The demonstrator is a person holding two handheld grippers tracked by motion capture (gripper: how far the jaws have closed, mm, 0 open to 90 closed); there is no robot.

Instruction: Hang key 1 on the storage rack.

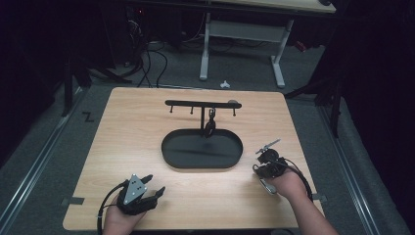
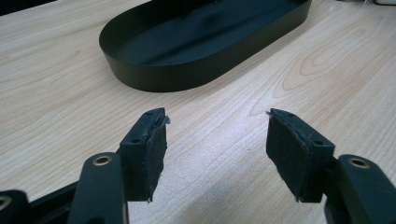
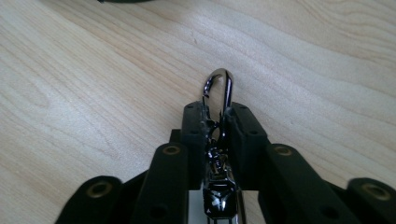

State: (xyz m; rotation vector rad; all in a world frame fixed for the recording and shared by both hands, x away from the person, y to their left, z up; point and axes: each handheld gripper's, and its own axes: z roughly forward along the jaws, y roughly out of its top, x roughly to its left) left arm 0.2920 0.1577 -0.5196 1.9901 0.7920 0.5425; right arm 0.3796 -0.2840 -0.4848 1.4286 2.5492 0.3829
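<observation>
We have the right gripper (image 3: 218, 116) pinched on a metal clip (image 3: 219, 100), a small chrome carabiner-like hook whose curved end pokes out past the jaws in the right gripper view. In the high view this gripper (image 1: 267, 155) sits over the right side of the table (image 1: 127, 142), with the clip (image 1: 268, 146) sticking up and away from it, near the black oval tray (image 1: 169, 155) but apart from it.

The left gripper (image 1: 147, 188) rests low at the near left of the table, its jaws spread wide with nothing between them; its own view looks across bare wood toward the tray (image 2: 140, 74).

Behind the tray stands a black hanger bar (image 1: 201, 104) on a post, with several small pegs. 1 dark item (image 1: 210, 123) already hangs from it (we cannot tell exactly what it is).

As we read it, the pick-up is done: the clip is secured. What remains is carrying it to the bar and hooking it on a free peg, then letting go.
</observation>
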